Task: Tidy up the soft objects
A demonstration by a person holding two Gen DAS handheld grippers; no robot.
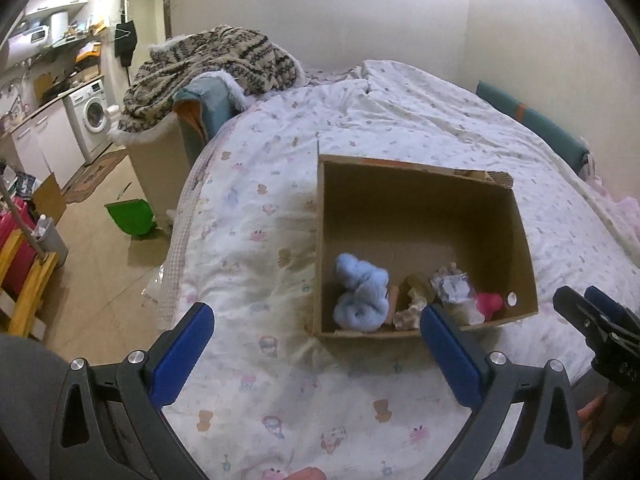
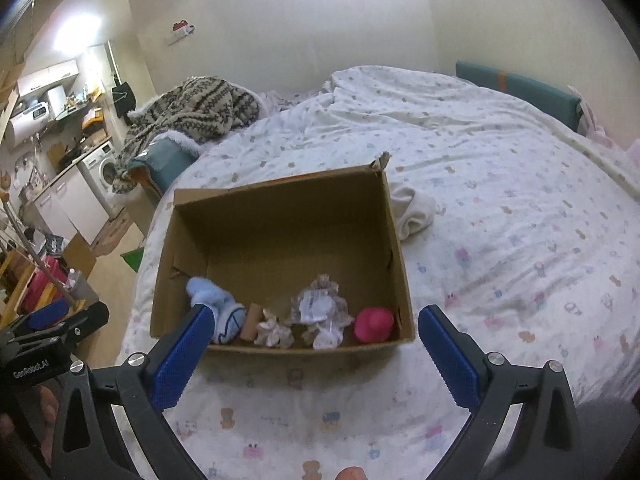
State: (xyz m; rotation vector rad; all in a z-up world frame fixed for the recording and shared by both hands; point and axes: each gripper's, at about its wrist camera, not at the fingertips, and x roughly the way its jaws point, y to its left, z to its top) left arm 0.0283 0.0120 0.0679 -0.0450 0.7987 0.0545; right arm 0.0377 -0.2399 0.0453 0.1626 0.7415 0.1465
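Left gripper [image 1: 316, 322]: black frame, blue ribbed pads, silver screws; right gripper [image 2: 312, 324] identical; "GenRobot.AI" marking lower left.

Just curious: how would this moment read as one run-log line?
left gripper: open, empty | right gripper: open, empty | cardboard box: holds soft toys | white cloth: outside box

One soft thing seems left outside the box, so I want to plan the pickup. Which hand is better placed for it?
Probably the right gripper: its jaws are open and empty, and the white cloth lies beside the box's right wall, the right gripper's side.
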